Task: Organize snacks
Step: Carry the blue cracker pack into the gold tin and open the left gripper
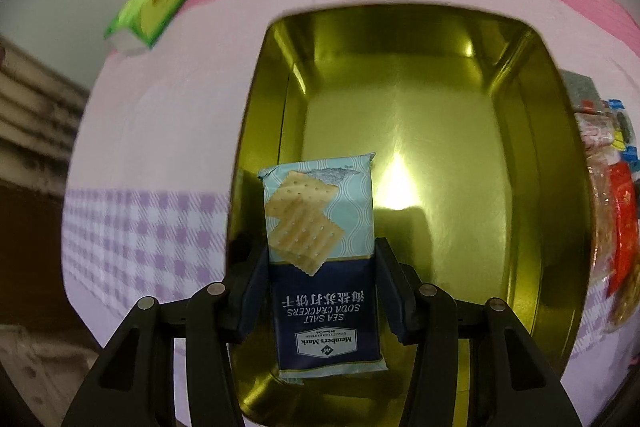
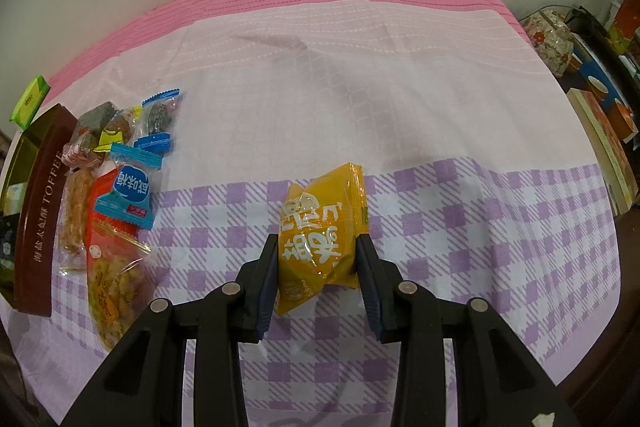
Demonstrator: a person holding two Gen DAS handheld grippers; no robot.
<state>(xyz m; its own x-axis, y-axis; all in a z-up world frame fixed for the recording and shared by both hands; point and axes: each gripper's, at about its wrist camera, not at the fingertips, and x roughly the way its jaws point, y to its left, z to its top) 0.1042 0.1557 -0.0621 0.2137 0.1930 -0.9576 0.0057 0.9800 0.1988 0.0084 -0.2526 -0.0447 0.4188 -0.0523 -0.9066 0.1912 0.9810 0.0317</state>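
Nearest the left wrist camera, the left gripper [image 1: 322,267] has its jaws closed on a soda cracker packet [image 1: 320,255], held over the near end of an open gold tin [image 1: 520,163] on the bench. Beyond the tin, a green tissue pack [image 1: 154,7] lies on the pink cloth [image 1: 200,99].

Close to the right wrist camera, the right gripper [image 2: 318,255] has its jaws clamped on a yellow snack pouch [image 2: 320,227] above the checked cloth. Farther left, a heap of wrapped snacks [image 2: 116,187] lies beside the tin's brown wall [image 2: 38,219].
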